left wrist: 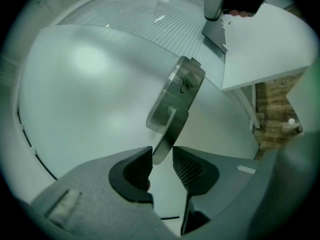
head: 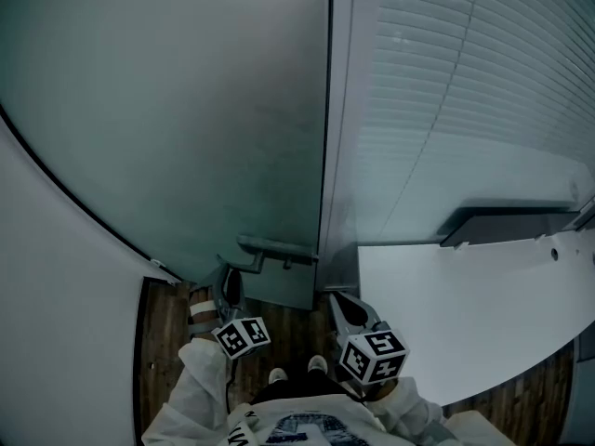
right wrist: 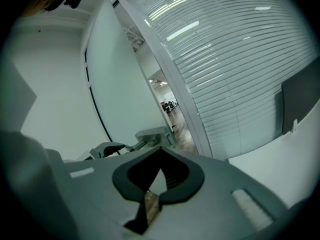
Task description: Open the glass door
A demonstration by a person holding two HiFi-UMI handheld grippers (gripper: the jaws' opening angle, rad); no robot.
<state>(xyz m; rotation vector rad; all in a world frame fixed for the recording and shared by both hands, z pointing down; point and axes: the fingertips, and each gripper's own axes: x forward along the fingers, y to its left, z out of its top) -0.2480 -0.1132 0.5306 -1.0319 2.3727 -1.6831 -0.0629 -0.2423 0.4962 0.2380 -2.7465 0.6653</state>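
Observation:
The frosted glass door (head: 186,110) fills the left of the head view, its edge beside the pale frame (head: 342,156). In the right gripper view a narrow gap (right wrist: 170,109) between door and frame shows a room beyond. A metal lever handle (left wrist: 170,126) juts from its plate (left wrist: 182,84). My left gripper (left wrist: 162,156) is shut on the lever's free end, one pad against each side. In the head view that left gripper (head: 231,282) sits just below the handle (head: 274,247). My right gripper (head: 346,307) hangs to the right, shut and holding nothing, its fingertips (right wrist: 172,171) meeting.
A white tabletop (head: 465,314) juts in at the right, close to my right gripper. Slatted blinds (head: 483,63) cover the glass wall beside the frame. A white wall (head: 56,295) borders the door on the left. Wooden floor (head: 167,314) and the person's shoes lie below.

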